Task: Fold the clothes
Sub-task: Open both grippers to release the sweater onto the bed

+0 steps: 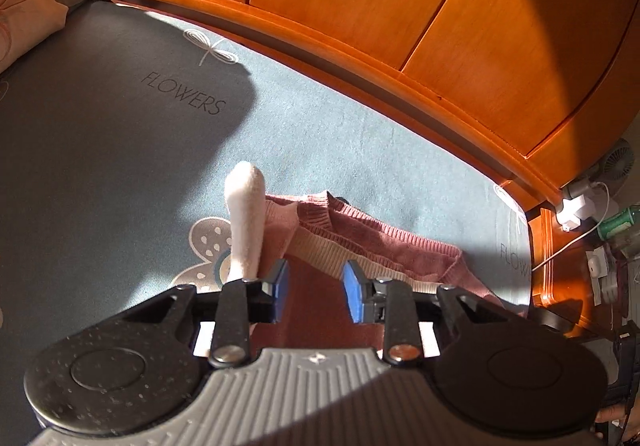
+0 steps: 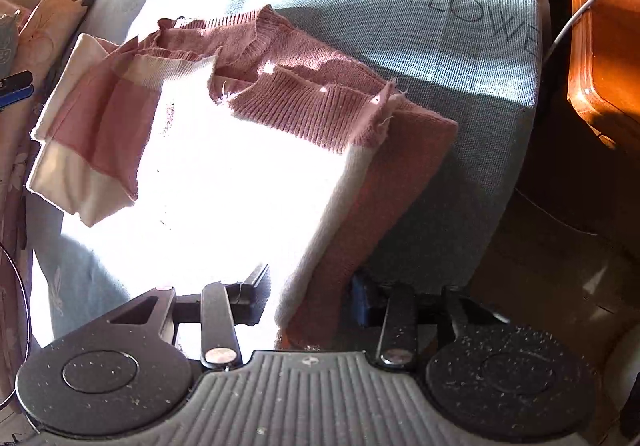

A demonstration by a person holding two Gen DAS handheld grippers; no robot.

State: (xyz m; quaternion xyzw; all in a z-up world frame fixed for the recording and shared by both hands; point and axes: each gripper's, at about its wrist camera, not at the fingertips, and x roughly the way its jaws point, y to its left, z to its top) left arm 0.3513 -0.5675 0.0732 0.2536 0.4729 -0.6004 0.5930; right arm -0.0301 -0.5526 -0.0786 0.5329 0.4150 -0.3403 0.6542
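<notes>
Left wrist view, left edge: a peach pillow (image 1: 28, 14) at the head of the bed, resting on the grey-blue sheet (image 1: 120, 150) printed with "FLOWERS" and pale flower outlines. Half in shade, half in sun. Further right, a white sleeve end (image 1: 246, 214) sticking up just beside the left finger of the left gripper (image 1: 316, 286). Jaws parted, blue pads apart, nothing pinched; dusty-pink knit directly below the gap, contact not discernible. Pink sweater (image 1: 384, 246) lying on the sheet beyond the pads, cream ribbed band across it, spread toward the right. Behind, a curved orange wooden headboard (image 1: 360, 6). Far right, a wooden nightstand (image 1: 560, 266) with a white charger and cable (image 1: 576, 212).

Right wrist view, left edge: the folded white-and-pink sleeve (image 2: 92, 142) laid over the sweater's body (image 2: 304, 106), centre washed out by glare. Ribbed pink collar toward the top. Right gripper (image 2: 312, 294) low in the picture, jaws apart, straddling the near folded edge of the sweater; pads not visibly pressing on it. Grey-blue sheet to the right, then dark floor.
</notes>
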